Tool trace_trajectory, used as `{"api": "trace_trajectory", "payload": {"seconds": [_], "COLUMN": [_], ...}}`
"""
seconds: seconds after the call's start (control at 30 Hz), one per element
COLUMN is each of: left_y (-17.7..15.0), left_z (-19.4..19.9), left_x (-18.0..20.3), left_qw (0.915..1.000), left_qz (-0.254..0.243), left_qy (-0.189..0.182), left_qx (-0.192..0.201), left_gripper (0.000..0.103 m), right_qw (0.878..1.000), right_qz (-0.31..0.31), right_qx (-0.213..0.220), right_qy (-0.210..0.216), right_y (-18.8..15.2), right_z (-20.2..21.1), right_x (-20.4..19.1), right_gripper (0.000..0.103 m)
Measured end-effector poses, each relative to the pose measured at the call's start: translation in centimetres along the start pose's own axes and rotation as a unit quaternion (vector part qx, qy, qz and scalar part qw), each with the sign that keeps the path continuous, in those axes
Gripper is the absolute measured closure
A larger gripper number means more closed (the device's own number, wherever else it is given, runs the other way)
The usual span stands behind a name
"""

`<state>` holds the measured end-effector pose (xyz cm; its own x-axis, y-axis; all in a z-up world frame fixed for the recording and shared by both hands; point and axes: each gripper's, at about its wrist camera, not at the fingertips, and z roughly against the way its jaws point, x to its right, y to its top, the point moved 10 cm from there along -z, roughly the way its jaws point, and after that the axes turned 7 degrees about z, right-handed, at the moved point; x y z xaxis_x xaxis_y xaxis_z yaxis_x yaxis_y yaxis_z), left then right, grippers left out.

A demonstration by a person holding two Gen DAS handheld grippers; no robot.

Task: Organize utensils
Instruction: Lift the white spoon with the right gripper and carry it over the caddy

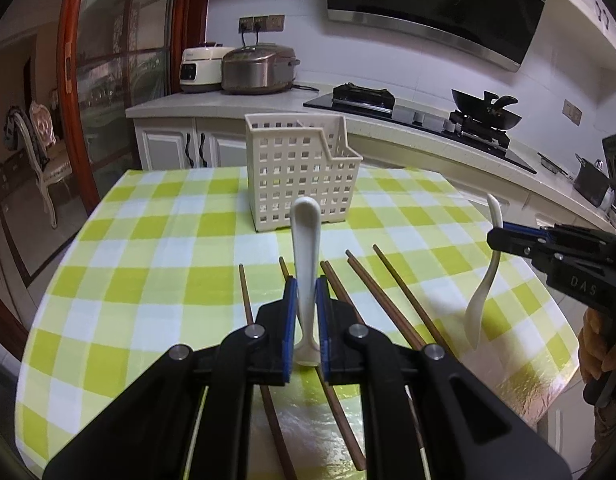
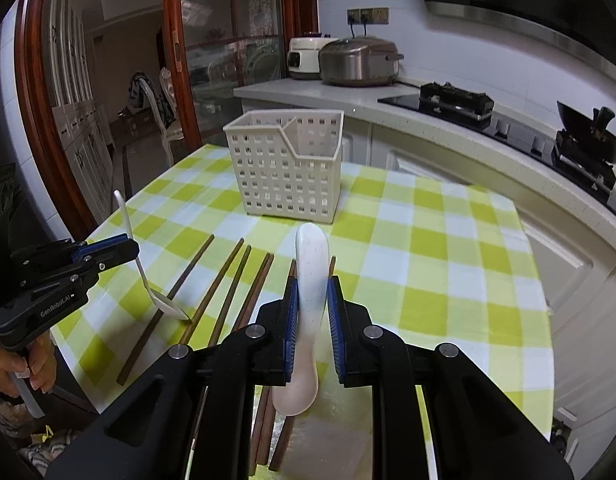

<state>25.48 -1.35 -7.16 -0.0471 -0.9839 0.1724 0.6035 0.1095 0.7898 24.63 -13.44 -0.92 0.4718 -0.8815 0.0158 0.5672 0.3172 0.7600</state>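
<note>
My left gripper (image 1: 306, 288) is shut on a white ceramic spoon (image 1: 305, 240), handle pointing up and away, held above the table. My right gripper (image 2: 312, 288) is shut on a second white spoon (image 2: 309, 280); it also shows in the left wrist view (image 1: 483, 280) at the right, hanging bowl-down. The left gripper with its spoon (image 2: 148, 276) shows at the left of the right wrist view. A cream perforated utensil basket (image 1: 300, 172) (image 2: 288, 164) with two compartments stands upright at the far side. Several brown chopsticks (image 1: 387, 304) (image 2: 224, 284) lie under both grippers.
The table wears a green-and-white checked cloth (image 1: 156, 248) (image 2: 427, 248). Behind it runs a kitchen counter (image 1: 236, 102) with two rice cookers (image 1: 260, 68), a gas hob and a black wok (image 1: 487, 110). A glass door with a red wooden frame (image 1: 72, 80) stands at the left.
</note>
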Motion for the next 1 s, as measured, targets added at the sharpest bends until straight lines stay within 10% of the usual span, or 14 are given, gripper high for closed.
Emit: {"api": "trace_trajectory", "payload": {"seconds": [0.4,1.0], "left_y": [4.8,22.5], "left_z": [0.4,-3.2], "left_x": [0.4,-0.7], "left_qw": [0.9997,0.9973], "left_qz": [-0.006,0.01], "left_qy": [-0.024,-0.013], "left_qx": [0.007,0.071], "left_gripper": [0.093,0.093], "right_qw": [0.997,0.991], "right_qz": [0.0,-0.001], "right_qx": [0.063,0.129], "right_qy": [-0.035,-0.026], "right_y": [4.8,18.2], "right_z": [-0.6,-8.5], "right_x": [0.7,2.2], "right_gripper": [0.085,0.085]}}
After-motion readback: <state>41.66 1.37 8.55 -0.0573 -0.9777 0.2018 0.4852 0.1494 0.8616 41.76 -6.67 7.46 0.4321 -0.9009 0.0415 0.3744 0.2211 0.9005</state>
